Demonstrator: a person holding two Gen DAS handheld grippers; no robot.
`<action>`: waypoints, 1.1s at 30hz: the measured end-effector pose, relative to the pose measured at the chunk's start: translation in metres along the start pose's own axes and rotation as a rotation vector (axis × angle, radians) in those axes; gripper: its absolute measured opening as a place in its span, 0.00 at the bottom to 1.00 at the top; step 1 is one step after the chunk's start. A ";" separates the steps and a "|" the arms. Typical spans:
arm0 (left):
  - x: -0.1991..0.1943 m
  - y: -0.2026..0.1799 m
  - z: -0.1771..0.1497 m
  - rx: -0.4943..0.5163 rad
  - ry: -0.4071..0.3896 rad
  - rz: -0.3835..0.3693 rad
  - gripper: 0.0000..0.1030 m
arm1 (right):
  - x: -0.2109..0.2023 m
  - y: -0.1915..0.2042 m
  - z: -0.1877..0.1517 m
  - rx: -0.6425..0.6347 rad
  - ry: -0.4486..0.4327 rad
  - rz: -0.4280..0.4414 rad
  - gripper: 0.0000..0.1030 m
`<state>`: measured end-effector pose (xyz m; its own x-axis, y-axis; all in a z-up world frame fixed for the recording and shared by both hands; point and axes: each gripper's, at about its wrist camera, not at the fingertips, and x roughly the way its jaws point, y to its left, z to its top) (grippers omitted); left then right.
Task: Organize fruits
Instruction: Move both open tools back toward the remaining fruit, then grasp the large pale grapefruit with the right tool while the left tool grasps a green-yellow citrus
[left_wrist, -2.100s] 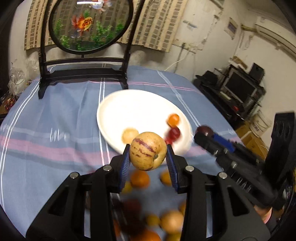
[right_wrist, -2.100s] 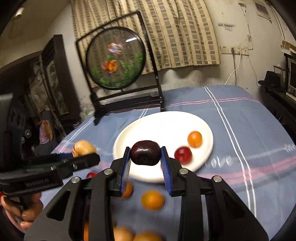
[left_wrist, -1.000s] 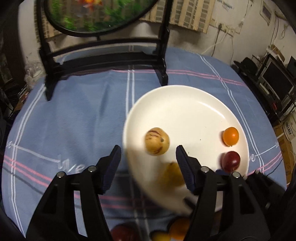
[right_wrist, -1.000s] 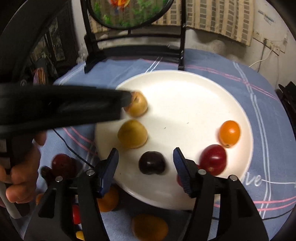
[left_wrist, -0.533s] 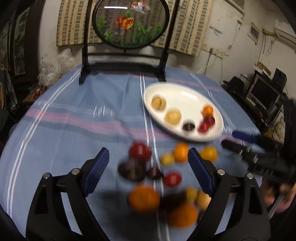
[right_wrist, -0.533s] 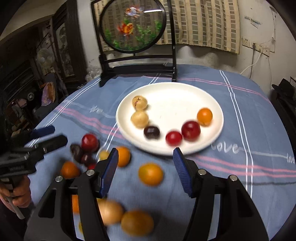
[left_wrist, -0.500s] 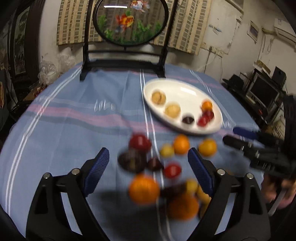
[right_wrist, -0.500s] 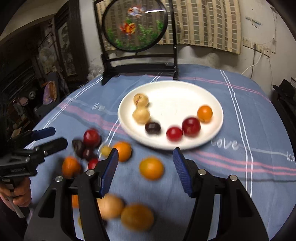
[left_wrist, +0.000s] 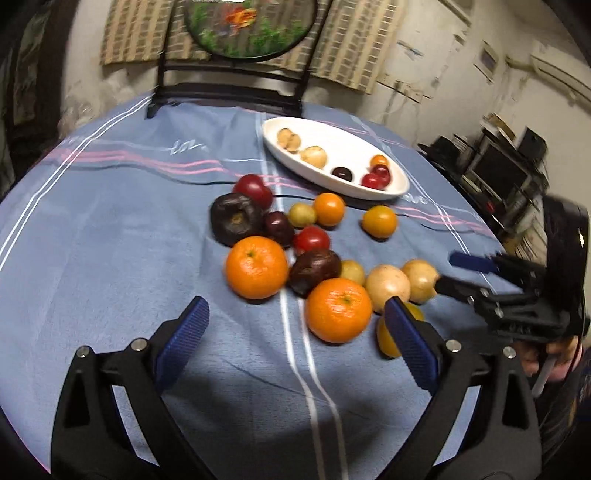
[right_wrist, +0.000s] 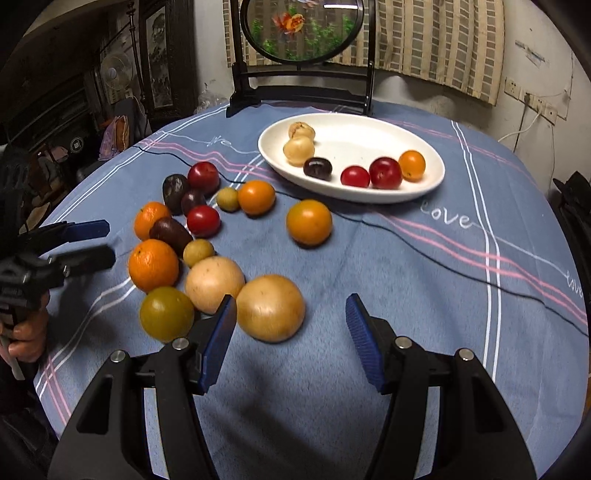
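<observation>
I am holding my left gripper (left_wrist: 295, 332) low over the table (left_wrist: 110, 258), its jaws just having been opening and now spread wide with nothing between them; two oranges (left_wrist: 256, 266) are lying just beyond its tips at mid-frame. My right gripper (right_wrist: 291, 325) is standing open and empty, a pale round fruit (right_wrist: 270, 307) sitting just ahead of its left pad. The white plate (right_wrist: 424, 184), upper centre of the frame, is carrying six small fruits.
</observation>
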<state>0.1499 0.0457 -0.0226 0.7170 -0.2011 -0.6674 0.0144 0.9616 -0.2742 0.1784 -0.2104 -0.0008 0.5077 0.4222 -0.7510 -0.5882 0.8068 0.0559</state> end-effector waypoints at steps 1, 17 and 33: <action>0.000 0.002 0.000 -0.009 -0.002 -0.005 0.94 | 0.001 0.000 -0.002 -0.003 0.007 -0.002 0.60; 0.002 -0.002 0.000 0.009 0.000 -0.023 0.94 | 0.021 0.010 -0.006 -0.038 0.091 0.018 0.60; 0.005 -0.006 -0.001 0.031 0.014 -0.029 0.94 | 0.036 0.021 0.004 -0.117 0.080 -0.025 0.44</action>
<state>0.1524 0.0390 -0.0250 0.7061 -0.2312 -0.6693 0.0571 0.9607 -0.2717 0.1868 -0.1763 -0.0245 0.4739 0.3649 -0.8014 -0.6477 0.7610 -0.0365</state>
